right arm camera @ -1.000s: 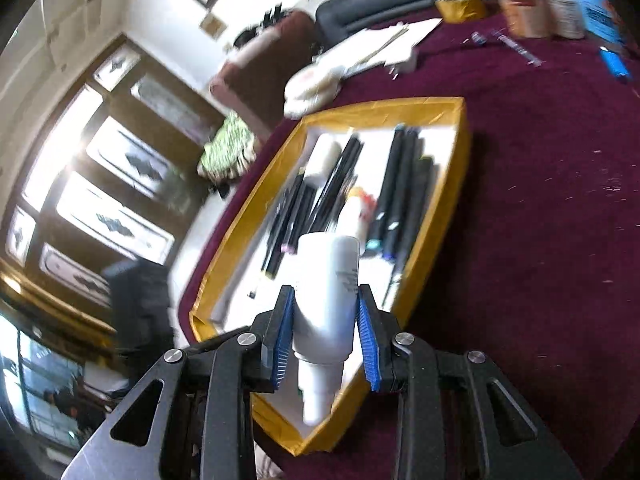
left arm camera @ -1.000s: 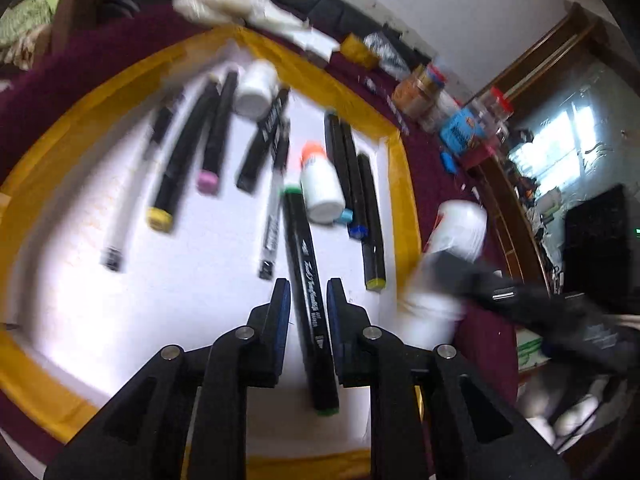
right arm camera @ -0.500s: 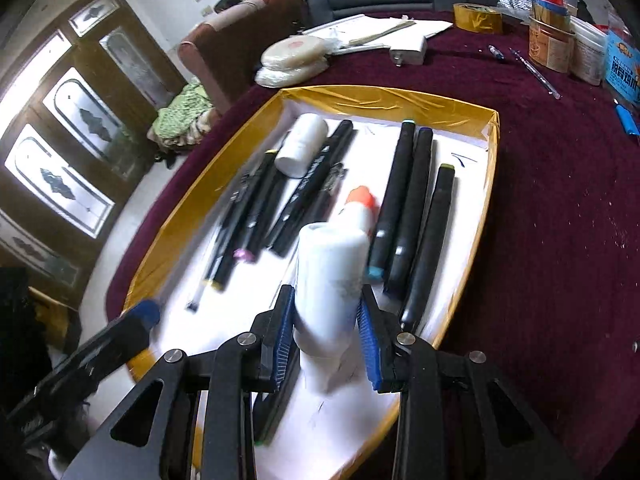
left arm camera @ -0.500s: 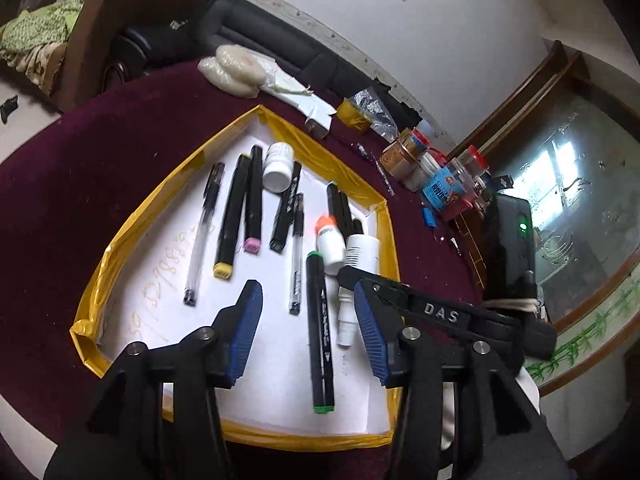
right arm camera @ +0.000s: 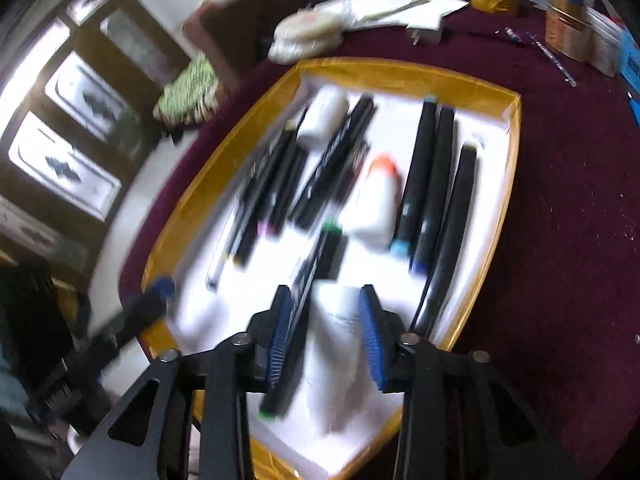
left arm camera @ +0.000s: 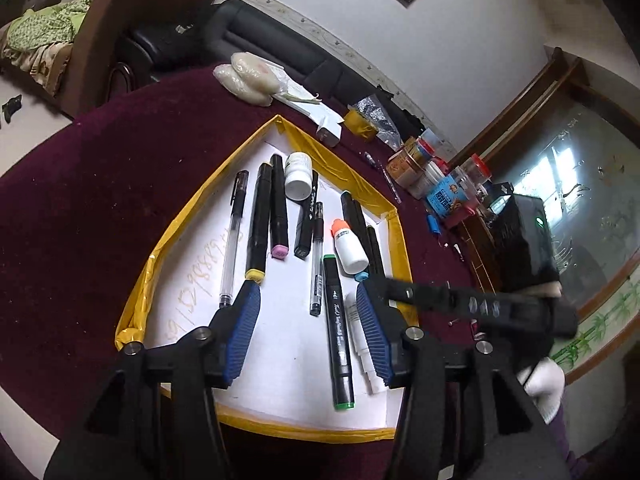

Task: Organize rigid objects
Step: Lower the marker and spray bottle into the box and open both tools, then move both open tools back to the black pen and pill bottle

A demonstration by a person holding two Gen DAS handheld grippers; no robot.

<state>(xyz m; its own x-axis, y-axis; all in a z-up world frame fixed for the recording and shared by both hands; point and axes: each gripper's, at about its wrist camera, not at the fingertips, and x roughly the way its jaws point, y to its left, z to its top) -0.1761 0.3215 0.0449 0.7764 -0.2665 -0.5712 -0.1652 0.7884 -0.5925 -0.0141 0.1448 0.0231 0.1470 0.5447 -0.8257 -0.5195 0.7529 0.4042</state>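
Note:
A yellow-rimmed tray with a white floor holds several black markers, clear pens, a white pill bottle and an orange-capped bottle. My left gripper hovers over the tray's near end, its jaws opening and holding nothing. The green-capped marker lies on the tray below them. In the blurred right wrist view, my right gripper straddles a white tube-like bottle lying on the tray beside the green-capped marker. Its jaws are opening and the pads stand off the bottle.
The tray sits on a maroon cloth. Jars and tins, a yellow tape roll, a white plug and bagged white discs stand beyond it. A white-gloved hand holds the right gripper.
The left gripper let go of the green-capped marker, opened wide and drew back and up. The right gripper carried the white bottle over the tray, lowered it beside that marker and loosened its jaws.

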